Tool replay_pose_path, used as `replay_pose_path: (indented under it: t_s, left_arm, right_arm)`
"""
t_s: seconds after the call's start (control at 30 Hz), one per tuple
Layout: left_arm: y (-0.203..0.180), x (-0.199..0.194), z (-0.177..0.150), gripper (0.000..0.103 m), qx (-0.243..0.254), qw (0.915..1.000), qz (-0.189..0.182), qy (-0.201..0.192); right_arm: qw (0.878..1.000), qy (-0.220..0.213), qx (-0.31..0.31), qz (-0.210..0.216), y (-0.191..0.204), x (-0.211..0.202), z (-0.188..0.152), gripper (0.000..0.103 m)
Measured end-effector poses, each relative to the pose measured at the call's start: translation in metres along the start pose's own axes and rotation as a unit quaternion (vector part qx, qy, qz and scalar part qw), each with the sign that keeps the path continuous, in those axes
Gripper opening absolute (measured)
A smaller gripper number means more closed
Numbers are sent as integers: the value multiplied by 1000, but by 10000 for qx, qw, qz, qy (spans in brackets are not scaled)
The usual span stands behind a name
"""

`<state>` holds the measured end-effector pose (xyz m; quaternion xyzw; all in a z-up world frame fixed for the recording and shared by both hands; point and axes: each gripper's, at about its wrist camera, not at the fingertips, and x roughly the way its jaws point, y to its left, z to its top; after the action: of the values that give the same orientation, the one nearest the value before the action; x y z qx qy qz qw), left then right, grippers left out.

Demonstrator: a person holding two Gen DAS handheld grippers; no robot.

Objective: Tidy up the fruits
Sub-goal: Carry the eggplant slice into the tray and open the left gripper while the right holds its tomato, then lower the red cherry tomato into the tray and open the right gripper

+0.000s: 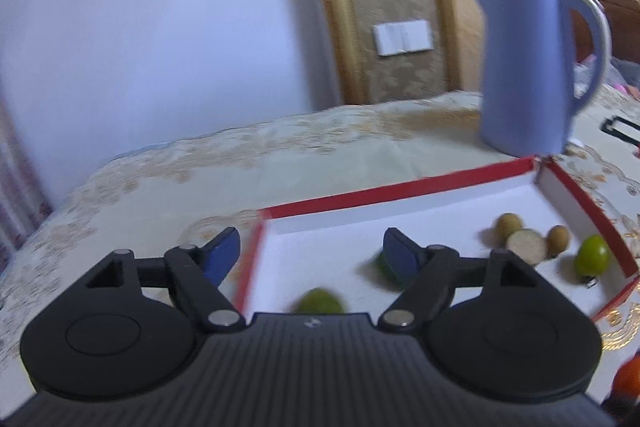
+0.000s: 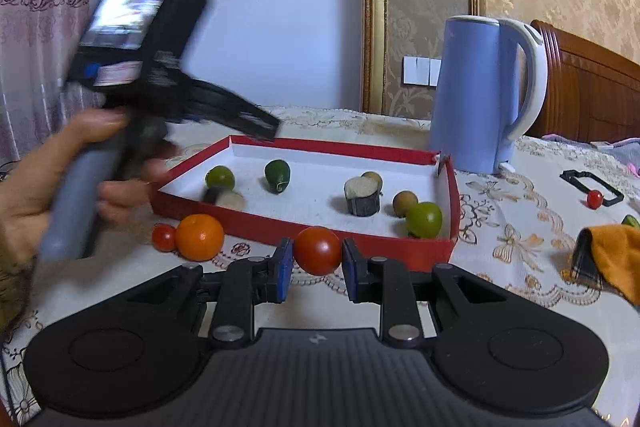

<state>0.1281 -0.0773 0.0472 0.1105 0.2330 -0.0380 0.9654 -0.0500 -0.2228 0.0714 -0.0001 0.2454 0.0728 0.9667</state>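
The right tongs [image 2: 316, 267] pinch a red tomato [image 2: 318, 250] just outside the red tray [image 2: 400, 241], which lies at twelve o'clock; the left tongs [image 1: 312, 259] hang spread and empty over the tray's left end

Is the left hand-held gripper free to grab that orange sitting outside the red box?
Probably yes: the left hand-held gripper is open and empty, and the orange lies uncovered beside the red box, with only a small tomato touching it.

Left hand-held gripper [image 1: 312, 255] has its jaws spread wide with nothing between them, gripped by a hand [image 2: 60, 167]; right hand-held gripper [image 2: 316, 267] is clamped tight on something round, angled slightly down.
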Motion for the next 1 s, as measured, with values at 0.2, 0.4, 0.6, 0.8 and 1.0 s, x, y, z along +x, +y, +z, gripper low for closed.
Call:
replay_pose_path:
  t_s: [0.2, 0.4, 0.6, 0.8, 1.0]
  left_arm:
    - [42, -35, -39, 88, -356, 9988, 336, 50]
    - [63, -60, -80, 90, -618, 9973, 382, 113]
    - [60, -59, -99, 90, -453, 9973, 555, 141]
    - [64, -53, -109, 90, -559, 9964, 573, 267]
    - [67, -53, -109, 93, -609, 9967, 487, 237]
  right_arm:
    - [10000, -13, 16, -7, 2, 5, 4, 26]
    - [10000, -12, -67, 36, 8, 14, 11, 26]
    - [9997, -58, -248, 50, 16, 25, 30, 26]
    - [9998, -55, -205, 41, 19, 45, 48, 26]
    - [10000, -44, 17, 20, 16, 74, 60, 26]
